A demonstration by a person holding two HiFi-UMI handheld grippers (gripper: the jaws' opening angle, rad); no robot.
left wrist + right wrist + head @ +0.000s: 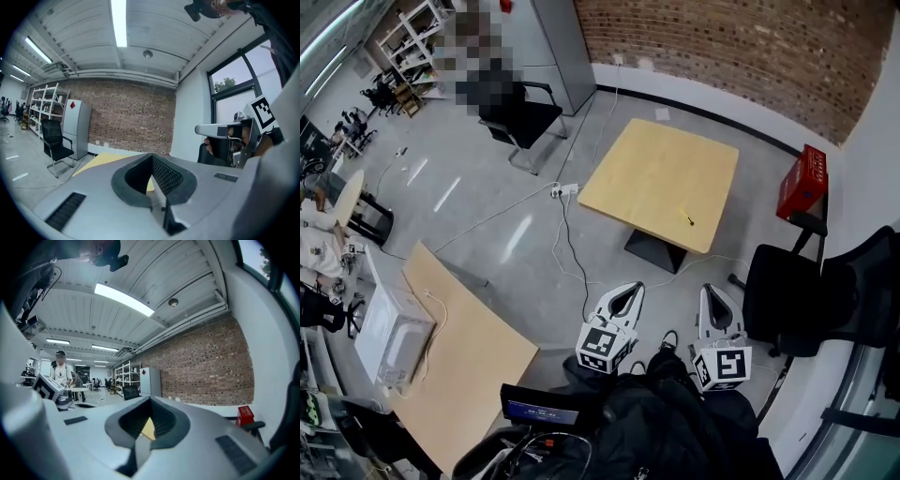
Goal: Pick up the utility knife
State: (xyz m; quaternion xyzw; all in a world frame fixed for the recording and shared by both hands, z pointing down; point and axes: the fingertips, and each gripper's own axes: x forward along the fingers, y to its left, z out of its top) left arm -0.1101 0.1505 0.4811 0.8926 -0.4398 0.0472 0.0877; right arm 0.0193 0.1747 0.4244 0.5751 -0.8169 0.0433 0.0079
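utility knife (688, 220) lies diagonal on table (656, 169); left gripper (636, 289), right gripper (710, 292) closed, empty.

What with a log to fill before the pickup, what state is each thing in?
Small dark utility knife: lying on the light wooden square table, untouched.
Left tongs: shut, empty, short of the table.
Right tongs: shut, empty, short of the table.
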